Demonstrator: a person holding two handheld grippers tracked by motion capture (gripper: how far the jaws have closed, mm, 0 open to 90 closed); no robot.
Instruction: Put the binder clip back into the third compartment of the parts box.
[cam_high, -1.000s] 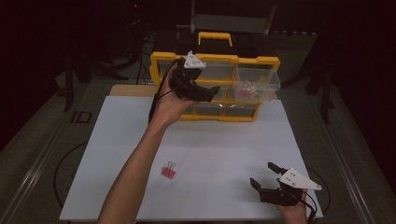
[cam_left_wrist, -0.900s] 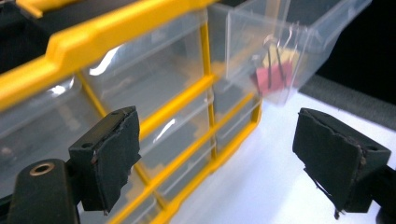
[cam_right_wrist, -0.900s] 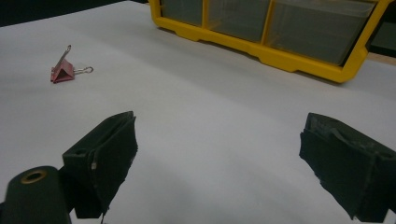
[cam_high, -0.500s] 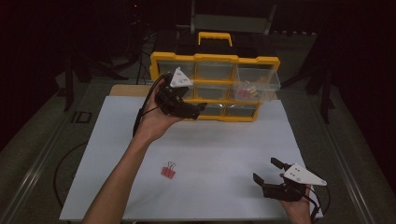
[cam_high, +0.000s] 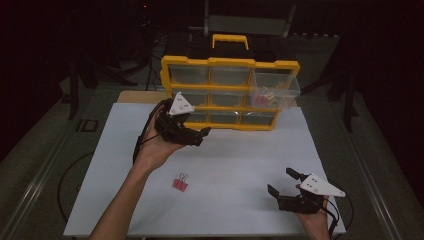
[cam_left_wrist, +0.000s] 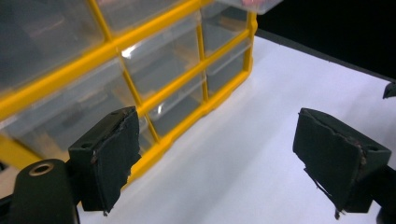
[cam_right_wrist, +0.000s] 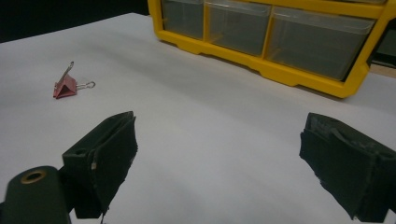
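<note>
The left tongs (cam_high: 200, 136) have come away from the yellow drawer cabinet (cam_high: 230, 62), down toward the white tabletop (cam_high: 240, 165) just in front of its lower left corner. Their jaws stand wide apart with nothing between them, forearm stretched forward, palm cradling the tool from below. The right tongs (cam_high: 285, 182) hover low, well off the cabinet's right front, jaws also spread and empty. The red binder clip (cam_high: 180, 183) lies on the tabletop, well in front of the cabinet.
</note>
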